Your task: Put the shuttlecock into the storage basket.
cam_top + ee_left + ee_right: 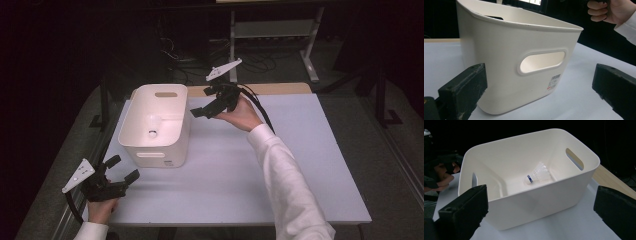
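A white plastic bin (156,152) with handle slots stands on the table's left half. A white shuttlecock (153,125) with a blue band lies on its side on the bin's floor (537,175). My right gripper (207,103) is held in the air just right of the bin's far right corner, open and empty, looking down into the bin (529,135). My left gripper (123,168) rests low near the front left table edge, open and empty, facing the bin's near wall (499,57) with its handle slot and barcode label.
The white table (300,160) stretches to the right of the bin. A wooden strip (280,89) runs along its far edge. Behind it stand a metal frame (272,30) and floor cables (190,60). The right sleeve (290,185) crosses the table's middle.
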`<action>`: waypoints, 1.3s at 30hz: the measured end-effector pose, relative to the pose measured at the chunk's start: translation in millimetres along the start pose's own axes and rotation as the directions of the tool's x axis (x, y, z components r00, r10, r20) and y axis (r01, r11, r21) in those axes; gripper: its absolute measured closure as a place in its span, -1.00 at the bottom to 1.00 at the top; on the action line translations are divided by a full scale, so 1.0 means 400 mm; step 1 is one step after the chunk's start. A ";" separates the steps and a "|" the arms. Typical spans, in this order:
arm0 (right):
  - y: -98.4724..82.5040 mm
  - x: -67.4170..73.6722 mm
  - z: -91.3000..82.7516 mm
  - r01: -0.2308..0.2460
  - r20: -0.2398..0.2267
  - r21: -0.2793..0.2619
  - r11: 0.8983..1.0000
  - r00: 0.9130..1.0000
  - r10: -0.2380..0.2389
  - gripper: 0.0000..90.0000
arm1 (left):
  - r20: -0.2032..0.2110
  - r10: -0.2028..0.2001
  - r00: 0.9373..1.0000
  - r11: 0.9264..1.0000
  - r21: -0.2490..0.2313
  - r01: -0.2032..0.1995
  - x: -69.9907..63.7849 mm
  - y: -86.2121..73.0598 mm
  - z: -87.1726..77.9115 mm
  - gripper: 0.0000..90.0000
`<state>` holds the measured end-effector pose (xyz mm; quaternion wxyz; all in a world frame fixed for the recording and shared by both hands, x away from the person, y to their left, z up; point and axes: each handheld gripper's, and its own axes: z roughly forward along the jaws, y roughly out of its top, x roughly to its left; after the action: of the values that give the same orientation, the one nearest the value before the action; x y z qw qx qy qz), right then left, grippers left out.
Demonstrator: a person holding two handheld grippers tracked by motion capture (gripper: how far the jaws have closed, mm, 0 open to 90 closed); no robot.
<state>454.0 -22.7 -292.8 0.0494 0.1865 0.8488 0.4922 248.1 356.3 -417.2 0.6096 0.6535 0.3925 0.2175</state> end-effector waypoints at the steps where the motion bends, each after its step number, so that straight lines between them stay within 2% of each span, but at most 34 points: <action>1: -0.003 0.000 -0.003 -0.001 0.001 0.003 1.000 1.000 0.001 -1.00 | 0.000 0.000 1.000 1.000 -0.001 0.000 0.000 0.000 0.000 -1.00; 8: -0.027 -0.004 -0.022 -0.002 0.022 -0.003 1.000 1.000 0.002 -1.00 | 0.001 0.004 1.000 1.000 0.004 -0.004 0.001 0.000 0.000 -1.00; 10: -0.033 0.000 -0.031 -0.016 0.026 -0.011 1.000 1.000 0.016 -1.00 | 0.003 -0.007 1.000 1.000 -0.005 0.007 0.000 0.000 0.002 -1.00; 11: -0.035 0.004 -0.035 -0.040 0.019 -0.019 0.999 0.999 0.040 -1.00 | 0.003 -0.007 1.000 1.000 -0.005 0.007 0.000 0.000 0.003 -1.00; 24: -0.082 -0.004 -0.072 -0.048 0.042 -0.033 0.998 0.998 0.049 -1.00 | -0.002 -0.008 1.000 1.000 0.004 0.008 -0.001 -0.001 0.003 -1.00; 31: -0.107 -0.008 -0.091 -0.041 0.054 -0.058 0.997 0.998 0.044 -1.00 | -0.001 -0.007 1.000 1.000 0.004 0.007 -0.001 -0.001 0.004 -1.00; 39: -0.153 -0.003 -0.130 -0.070 0.080 -0.073 0.995 0.994 0.075 -1.00 | -0.003 -0.005 1.000 1.000 0.009 0.005 -0.001 -0.001 0.002 -1.00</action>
<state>424.9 -92.8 -318.8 0.0731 0.2356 0.8211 0.5148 248.5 355.5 -417.5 0.6066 0.6549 0.3962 0.2151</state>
